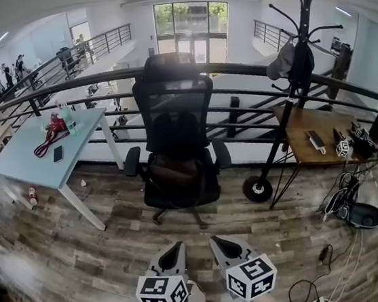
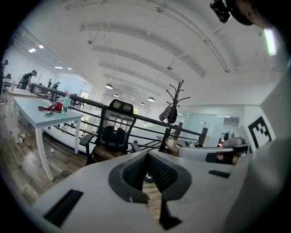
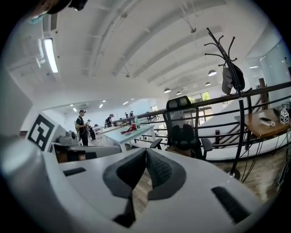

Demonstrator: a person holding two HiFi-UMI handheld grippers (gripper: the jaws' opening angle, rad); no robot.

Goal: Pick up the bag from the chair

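Note:
A black mesh office chair (image 1: 177,138) stands in the middle of the wooden floor, facing me. A brown bag (image 1: 174,171) lies on its seat, seen small as the bag (image 2: 103,154) in the left gripper view and the bag (image 3: 178,151) in the right gripper view. My left gripper (image 1: 175,247) and right gripper (image 1: 218,241) sit side by side at the bottom of the head view, well short of the chair. The left gripper (image 2: 148,154) and the right gripper (image 3: 146,152) both have their tips touching, with nothing held.
A white table (image 1: 39,158) with a red item and a phone stands to the chair's left. A black coat rack (image 1: 290,86) and a wooden table (image 1: 313,128) stand to its right. A curved black railing (image 1: 247,71) runs behind. Cables (image 1: 337,245) lie on the floor at right.

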